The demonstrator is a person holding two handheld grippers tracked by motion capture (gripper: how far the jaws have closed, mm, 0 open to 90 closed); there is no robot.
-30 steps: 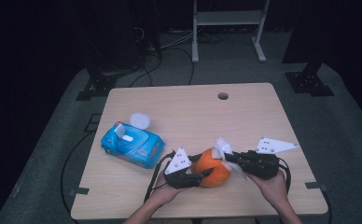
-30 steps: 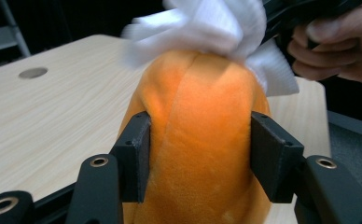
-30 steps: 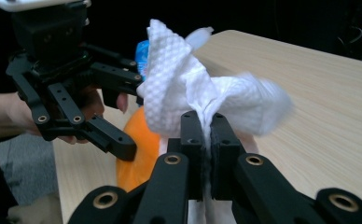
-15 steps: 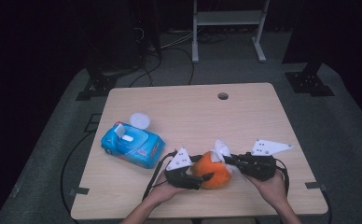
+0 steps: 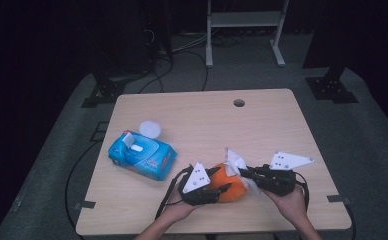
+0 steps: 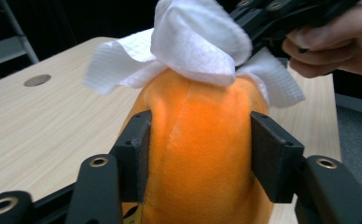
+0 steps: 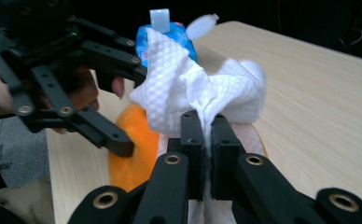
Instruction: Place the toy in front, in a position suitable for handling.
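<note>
Wipe on toy, near front edge.
My left gripper (image 6: 200, 154) clamps toy (image 6: 198, 154); right gripper (image 7: 206, 140) pinches wipe (image 7: 193, 98) atop it. Table (image 5: 207, 120) open behind.

Even overhead light brightens the pale wooden table (image 5: 262, 130); surroundings fall dark toward twelve o'clock. The high view is soft and grainy. The crumpled white wipe (image 7: 193, 93) looks slightly motion-blurred.

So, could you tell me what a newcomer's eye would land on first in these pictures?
Probably the bright orange plush toy near the table's front edge, clamped by the left gripper. Next, the white wipe that the right gripper pinches and presses onto the toy's top. Then the blue wipes pack, lid flipped open, lying to the left on the wooden table.
</note>
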